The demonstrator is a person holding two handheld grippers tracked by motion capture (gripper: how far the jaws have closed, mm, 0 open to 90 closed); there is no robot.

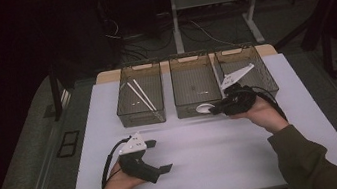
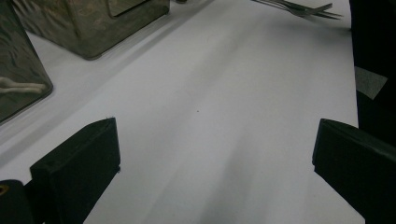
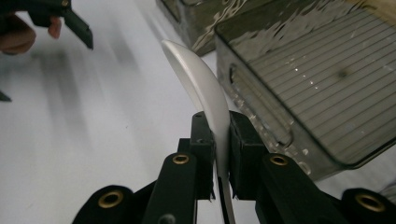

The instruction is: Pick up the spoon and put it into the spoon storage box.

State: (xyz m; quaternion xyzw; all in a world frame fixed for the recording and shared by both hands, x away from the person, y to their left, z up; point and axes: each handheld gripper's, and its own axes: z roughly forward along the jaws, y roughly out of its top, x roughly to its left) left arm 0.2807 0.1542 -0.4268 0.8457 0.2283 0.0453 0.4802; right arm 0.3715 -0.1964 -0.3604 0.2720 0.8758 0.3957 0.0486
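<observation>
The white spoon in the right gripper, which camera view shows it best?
The right gripper view: the white spoon stands large and sharp, pinched between the right gripper jaws. In the high view it is a small white spot by the middle bin.

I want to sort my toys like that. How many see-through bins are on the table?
3, in a row along the far edge: the left bin with white sticks inside, the middle bin, and the right bin partly behind the right claw.
</observation>
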